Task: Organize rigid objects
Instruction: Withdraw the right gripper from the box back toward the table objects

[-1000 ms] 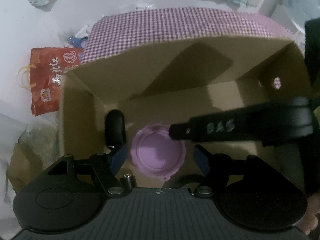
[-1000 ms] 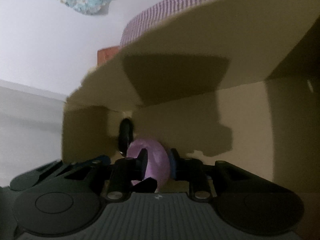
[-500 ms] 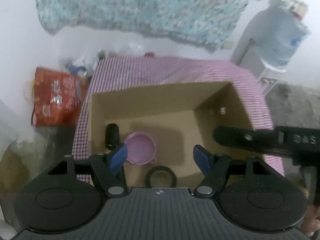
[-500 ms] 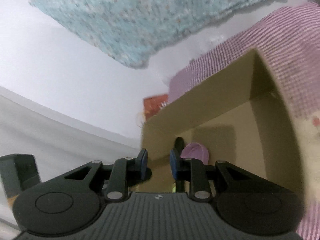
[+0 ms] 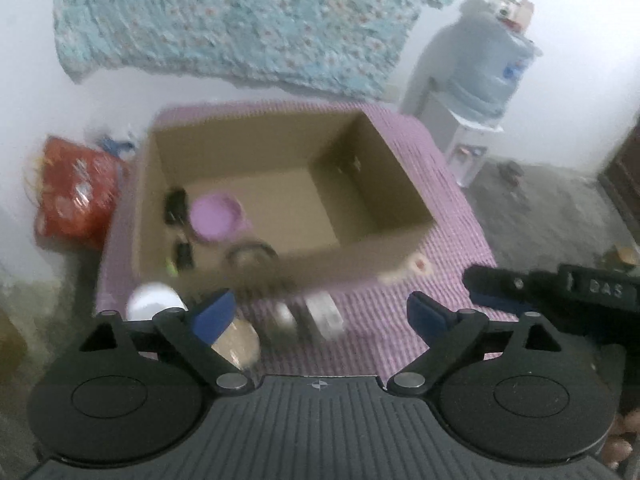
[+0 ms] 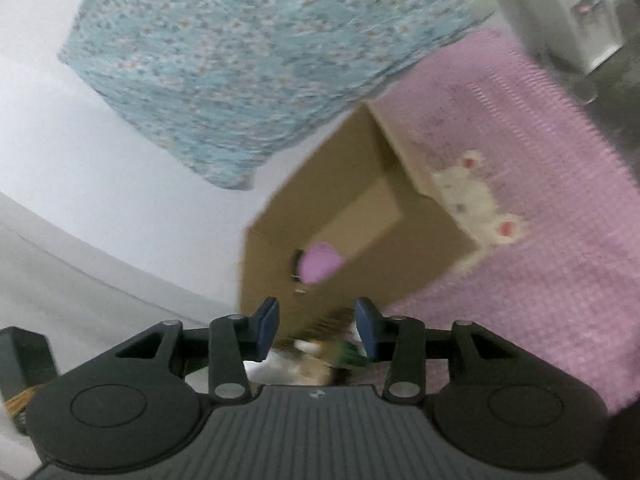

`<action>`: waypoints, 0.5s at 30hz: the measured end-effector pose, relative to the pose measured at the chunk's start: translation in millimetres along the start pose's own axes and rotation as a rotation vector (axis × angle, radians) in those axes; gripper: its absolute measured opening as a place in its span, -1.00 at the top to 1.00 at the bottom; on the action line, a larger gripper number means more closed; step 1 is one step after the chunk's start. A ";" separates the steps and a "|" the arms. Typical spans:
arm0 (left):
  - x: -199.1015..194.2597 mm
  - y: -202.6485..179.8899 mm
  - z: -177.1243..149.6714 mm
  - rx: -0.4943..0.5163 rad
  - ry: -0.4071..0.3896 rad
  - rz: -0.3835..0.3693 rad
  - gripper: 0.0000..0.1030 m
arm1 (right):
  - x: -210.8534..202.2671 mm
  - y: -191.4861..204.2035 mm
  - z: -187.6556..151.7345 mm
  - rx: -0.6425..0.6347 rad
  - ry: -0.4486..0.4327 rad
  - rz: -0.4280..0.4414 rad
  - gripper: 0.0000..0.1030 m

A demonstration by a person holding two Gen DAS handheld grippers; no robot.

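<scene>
An open cardboard box stands on a purple checked cloth. Inside it, at the left, lie a purple bowl, a black object and a dark tape ring. My left gripper hovers above the cloth in front of the box, its jaws opening with nothing gripped. Blurred tape rolls and a white round thing lie on the cloth below it. My right gripper is back from the box, its jaws opening and empty. The purple bowl shows inside.
A white plush toy lies against the box's right outer wall. A water dispenser stands at the back right, and a red bag sits left of the table. A blue floral cloth hangs on the wall behind.
Both grippers have drawn back and up out of the box. The right gripper let go of the purple bowl, which stays inside. Both pairs of jaws stand wider.
</scene>
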State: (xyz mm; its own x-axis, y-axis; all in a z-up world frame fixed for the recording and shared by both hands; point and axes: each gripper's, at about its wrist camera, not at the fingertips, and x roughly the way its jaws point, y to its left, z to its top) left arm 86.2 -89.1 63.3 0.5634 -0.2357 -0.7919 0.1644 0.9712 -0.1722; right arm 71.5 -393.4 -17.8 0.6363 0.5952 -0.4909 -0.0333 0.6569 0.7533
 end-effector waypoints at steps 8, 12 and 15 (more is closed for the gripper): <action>-0.8 5.9 -33.6 -0.029 -0.008 -0.045 -0.97 | -24.2 33.3 -31.1 -0.195 -0.086 -0.193 -0.73; -5.6 6.2 -43.5 -0.015 -0.021 -0.046 -0.99 | -31.9 55.3 -40.7 -0.300 -0.154 -0.258 -1.00; -7.3 7.5 -47.1 -0.022 -0.029 -0.060 -0.99 | -34.7 68.5 -45.7 -0.373 -0.182 -0.332 -1.00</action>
State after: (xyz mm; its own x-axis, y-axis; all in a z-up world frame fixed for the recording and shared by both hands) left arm 45.3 -78.5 40.1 0.5764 -0.2942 -0.7624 0.1808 0.9557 -0.2321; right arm 11.9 -347.9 30.9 0.7813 0.2589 -0.5679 -0.0583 0.9362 0.3466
